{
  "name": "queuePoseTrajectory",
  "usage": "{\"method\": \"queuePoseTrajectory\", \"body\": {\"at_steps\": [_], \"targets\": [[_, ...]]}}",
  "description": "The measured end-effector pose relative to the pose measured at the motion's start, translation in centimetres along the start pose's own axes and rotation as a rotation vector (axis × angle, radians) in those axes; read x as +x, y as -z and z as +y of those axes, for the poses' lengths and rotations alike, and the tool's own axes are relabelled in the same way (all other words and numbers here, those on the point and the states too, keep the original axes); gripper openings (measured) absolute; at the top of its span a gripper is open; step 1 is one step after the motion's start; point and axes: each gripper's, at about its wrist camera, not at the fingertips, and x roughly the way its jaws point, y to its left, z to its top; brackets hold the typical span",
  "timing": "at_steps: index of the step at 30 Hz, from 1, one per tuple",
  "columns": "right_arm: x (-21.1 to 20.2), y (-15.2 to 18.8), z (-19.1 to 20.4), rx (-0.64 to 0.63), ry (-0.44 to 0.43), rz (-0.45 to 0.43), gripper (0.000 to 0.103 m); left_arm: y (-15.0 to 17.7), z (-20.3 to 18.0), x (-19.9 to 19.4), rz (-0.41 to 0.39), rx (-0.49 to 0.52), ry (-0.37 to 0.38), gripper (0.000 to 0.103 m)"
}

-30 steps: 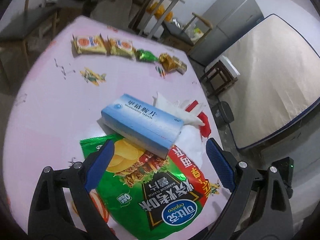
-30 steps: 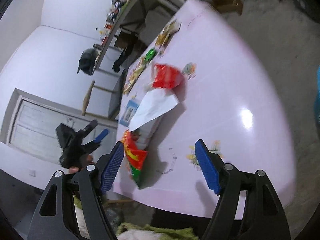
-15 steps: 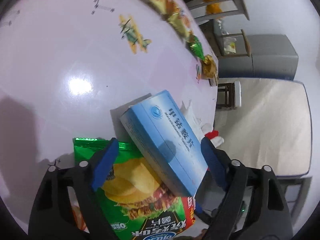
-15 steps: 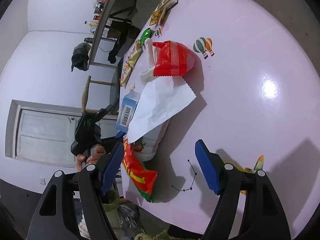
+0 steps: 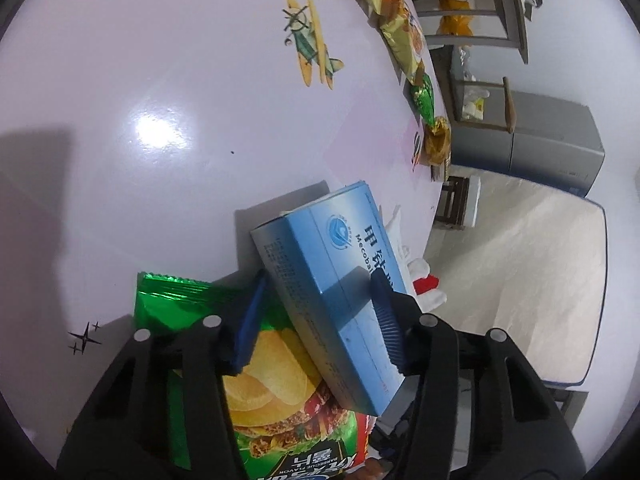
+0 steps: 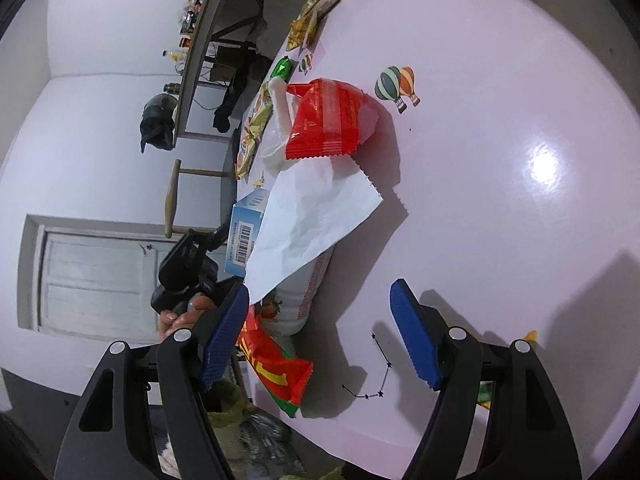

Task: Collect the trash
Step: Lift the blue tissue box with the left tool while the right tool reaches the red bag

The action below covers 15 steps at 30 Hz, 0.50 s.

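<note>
The left hand-held gripper point(image 5: 318, 320) straddles a light blue medicine box point(image 5: 332, 312) that lies tilted across the top of a green chip bag point(image 5: 280, 408) near the edge of the pale pink bench point(image 5: 140, 100). Its jaws have just been closing with the box between them; the right blue pad point(image 5: 386, 320) lies against the box's printed face, while the left pad point(image 5: 250, 324) looks still a little off the box's side, so the grip is not yet firm.

The right hand-held gripper point(image 6: 320, 336) hovers spread wide over the bench, holding nothing, with printed constellation marks point(image 6: 376, 368) below it. Just ahead of its left pad lie a white paper bag point(image 6: 316, 216), a red snack wrapper point(image 6: 332, 120) beyond it, and a red-and-yellow wrapper point(image 6: 280, 376) at the bench edge. In this view the blue box point(image 6: 248, 232) shows its barcode end, with the other gripper and a person's hand point(image 6: 180, 312) beside it.

More yellow snack packets point(image 5: 400, 32) and a green candy wrapper point(image 5: 424, 98) line the far edge.
</note>
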Motion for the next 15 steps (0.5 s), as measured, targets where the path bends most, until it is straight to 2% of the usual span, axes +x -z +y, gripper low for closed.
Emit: {"method": "queuePoseTrajectory", "body": {"at_steps": [9, 15], "targets": [[2.2, -0.8, -1.1, 0.128, -0.129, 0.001, 0.071, 0.2, 0.6, -0.7, -0.027, -0.015, 0.048, 0.04], [4.0, -1.5, -1.5, 0.189, -0.166, -0.002, 0.06, 0.6, 0.9, -1.4, -0.048, -0.004, 0.126, 0.034]]}}
